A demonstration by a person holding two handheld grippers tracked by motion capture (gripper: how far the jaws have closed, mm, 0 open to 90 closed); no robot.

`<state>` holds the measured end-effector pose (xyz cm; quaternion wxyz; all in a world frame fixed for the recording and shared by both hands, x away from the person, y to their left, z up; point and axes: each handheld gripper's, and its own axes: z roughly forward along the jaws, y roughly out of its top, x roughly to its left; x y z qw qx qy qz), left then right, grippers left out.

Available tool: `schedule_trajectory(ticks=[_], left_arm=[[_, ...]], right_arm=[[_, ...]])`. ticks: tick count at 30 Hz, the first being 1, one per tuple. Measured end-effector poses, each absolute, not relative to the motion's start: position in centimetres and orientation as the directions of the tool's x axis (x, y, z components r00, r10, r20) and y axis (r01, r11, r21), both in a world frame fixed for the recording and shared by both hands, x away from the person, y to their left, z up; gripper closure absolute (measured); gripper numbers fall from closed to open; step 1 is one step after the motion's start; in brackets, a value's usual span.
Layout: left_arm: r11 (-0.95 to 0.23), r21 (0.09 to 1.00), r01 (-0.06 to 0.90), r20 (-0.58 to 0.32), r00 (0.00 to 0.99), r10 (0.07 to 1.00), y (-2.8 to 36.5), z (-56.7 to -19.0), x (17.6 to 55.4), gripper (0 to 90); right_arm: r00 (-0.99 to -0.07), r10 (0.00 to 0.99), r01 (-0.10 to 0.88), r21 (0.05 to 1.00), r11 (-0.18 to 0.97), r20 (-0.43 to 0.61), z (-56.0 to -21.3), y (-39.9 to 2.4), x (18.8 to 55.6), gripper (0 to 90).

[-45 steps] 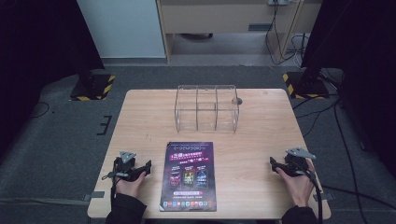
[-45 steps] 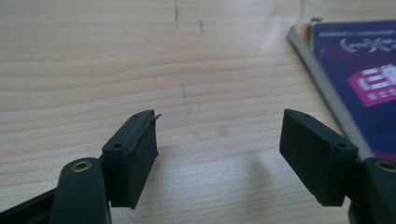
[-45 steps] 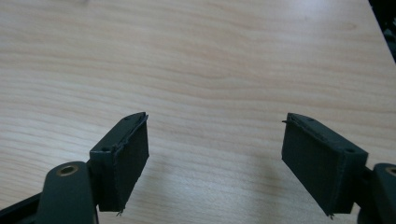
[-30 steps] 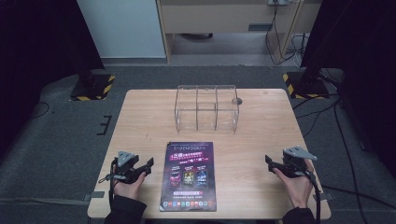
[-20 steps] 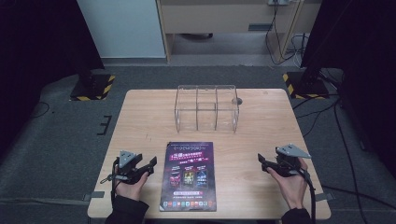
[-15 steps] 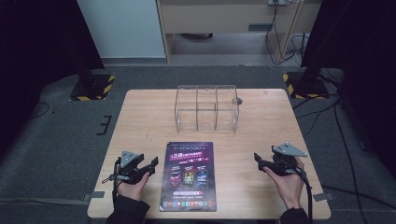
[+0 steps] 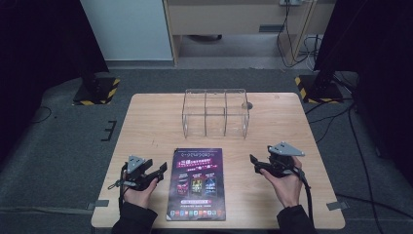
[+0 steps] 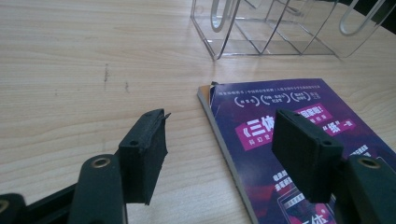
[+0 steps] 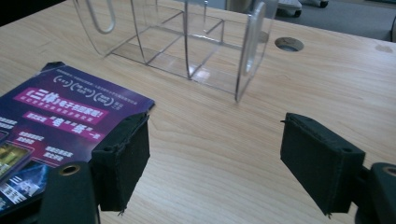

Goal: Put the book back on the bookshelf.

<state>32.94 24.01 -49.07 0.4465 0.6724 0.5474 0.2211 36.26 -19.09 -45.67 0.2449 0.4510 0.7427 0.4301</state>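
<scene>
A purple booklet (image 7: pixel 197 183) lies flat near the table's front edge, between my two hands. Behind it a clear acrylic holder (image 7: pixel 215 113) with three compartments stands upright and holds nothing. My left gripper (image 7: pixel 162 169) rests low at the booklet's left side, open, its jaws pointing at the cover. In the left gripper view the booklet (image 8: pixel 280 126) has its left edge lying below the gap of the left gripper (image 8: pixel 229 140). My right gripper (image 7: pixel 253 163) hovers to the booklet's right, open and holding nothing. The right gripper view has the right gripper (image 9: pixel 215 154) over bare wood, with the booklet (image 9: pixel 56 121) at left and the holder (image 9: pixel 187 37) ahead.
The wooden table (image 7: pixel 146 126) has a round cable hole (image 7: pixel 247 105) just right of the holder. Black-and-yellow striped stand bases (image 7: pixel 95 90) sit on the grey floor past both far corners. Cables trail from each gripper toward the front edge.
My right hand has moved left toward the booklet and lifted a little off the table. The left hand has stayed about where it was. The booklet and holder have not moved.
</scene>
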Motion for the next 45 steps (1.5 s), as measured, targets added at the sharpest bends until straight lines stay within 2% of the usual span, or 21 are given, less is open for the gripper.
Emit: schedule_trajectory(ticks=[15,45], left_arm=[[-0.026,0.815,0.579,-0.213,0.341,0.915,22.4,-51.0,33.3,39.0],[-0.072,0.745,0.663,-0.228,0.355,0.907,20.7,-53.1,33.8,45.2]], right_arm=[[-0.538,0.842,0.443,0.862,0.244,0.038,-45.3,-15.3,36.6,25.0],[-0.606,0.788,0.534,0.791,0.3,0.11,-50.4,-10.1,35.7,31.5]])
